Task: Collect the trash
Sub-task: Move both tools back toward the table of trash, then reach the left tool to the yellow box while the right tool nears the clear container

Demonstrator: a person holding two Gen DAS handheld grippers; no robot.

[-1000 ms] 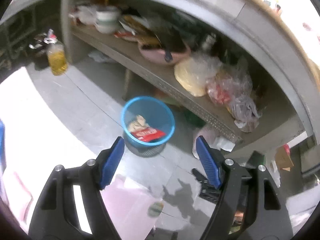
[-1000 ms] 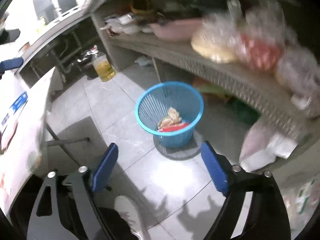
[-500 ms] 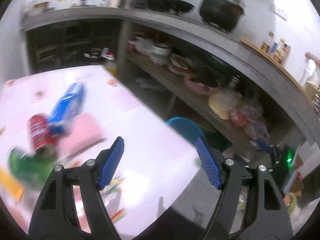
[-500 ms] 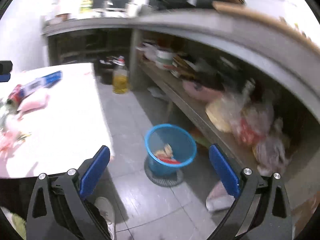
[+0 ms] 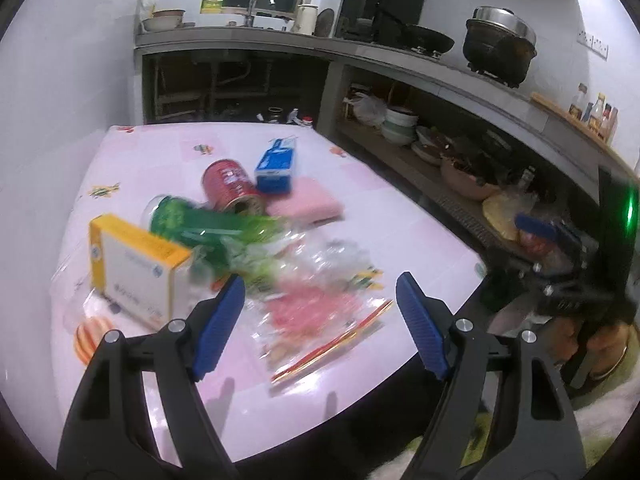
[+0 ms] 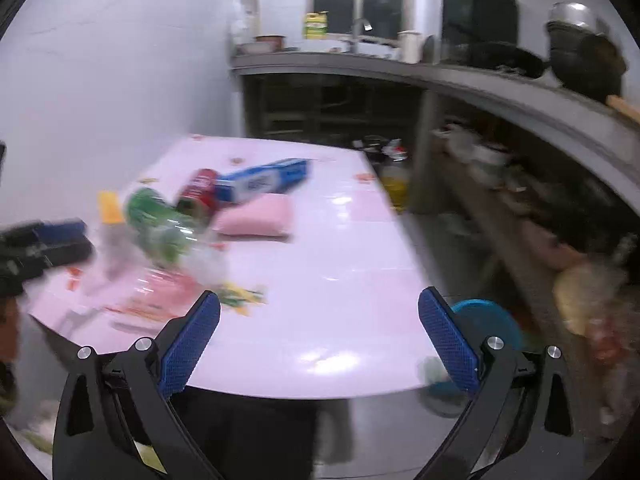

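Observation:
A pink table [image 5: 360,208] holds trash: a red can [image 5: 232,186] on its side, a green plastic bottle [image 5: 188,222], a yellow-and-white box [image 5: 136,266], a blue box [image 5: 276,164], a pink pack [image 5: 306,204] and clear plastic wrappers [image 5: 320,300]. My left gripper [image 5: 320,320] is open and empty, just above the wrappers at the table's near edge. My right gripper [image 6: 318,340] is open and empty over the table's near right part. The blue trash basket [image 6: 486,320] stands on the floor right of the table, partly hidden.
A long counter [image 5: 400,56] with pots runs along the right, with a cluttered shelf [image 5: 440,168] beneath. An oil bottle [image 6: 394,184] stands on the floor past the table. A white wall [image 6: 100,100] is on the left.
Both grippers swung up and left from the blue basket on the floor to the pink table with its trash. Both stayed open and empty.

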